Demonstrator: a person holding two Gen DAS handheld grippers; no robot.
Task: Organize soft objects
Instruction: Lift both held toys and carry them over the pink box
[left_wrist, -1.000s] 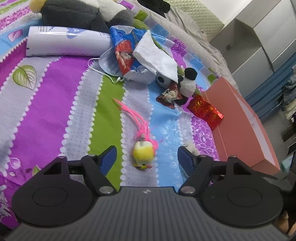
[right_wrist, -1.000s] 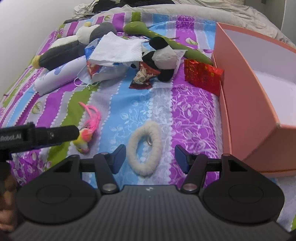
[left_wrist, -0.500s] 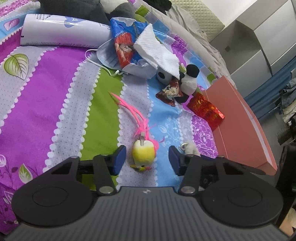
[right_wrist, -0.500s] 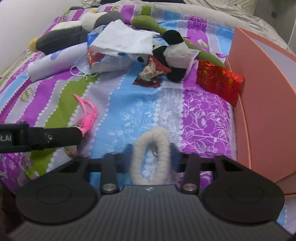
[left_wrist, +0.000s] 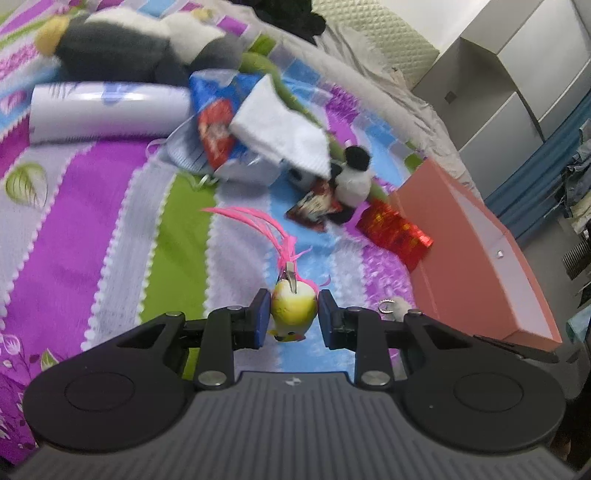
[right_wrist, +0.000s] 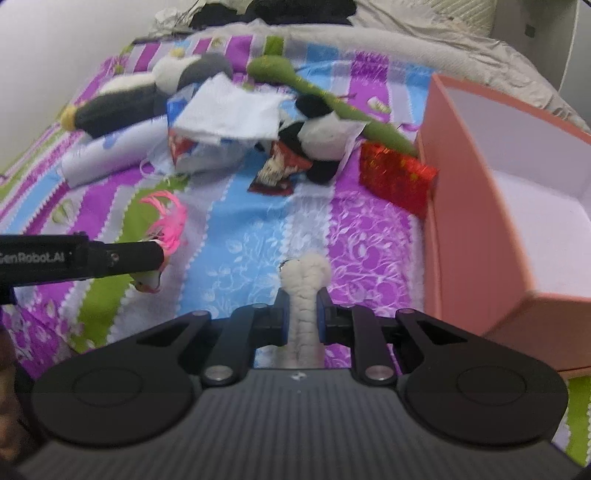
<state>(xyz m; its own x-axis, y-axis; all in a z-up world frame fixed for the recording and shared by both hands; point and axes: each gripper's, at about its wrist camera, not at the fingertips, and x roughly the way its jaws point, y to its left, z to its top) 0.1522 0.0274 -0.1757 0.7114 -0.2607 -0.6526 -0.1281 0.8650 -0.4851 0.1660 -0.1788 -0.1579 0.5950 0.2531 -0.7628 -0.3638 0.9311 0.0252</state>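
**Both tongs loaded beside the pink box**

Left gripper (left_wrist: 293, 314) has its blue pads pressed against both sides of the yellow bird toy (left_wrist: 293, 310), pink feathers trailing ahead of the tips. Right gripper (right_wrist: 303, 314) is pinched tight on the white fluffy ring (right_wrist: 304, 295), squeezed flat between the pads and poking out past them. To the right of both tongs stands the open pink box (right_wrist: 476, 221), its near wall close alongside the right gripper. Straight ahead lies bare striped bedspread (right_wrist: 251, 236). Beyond that comes the clutter: panda plush (right_wrist: 325, 129), red foil packet (right_wrist: 395, 177), white cloth (right_wrist: 229, 110), green plush snake (right_wrist: 332, 107).
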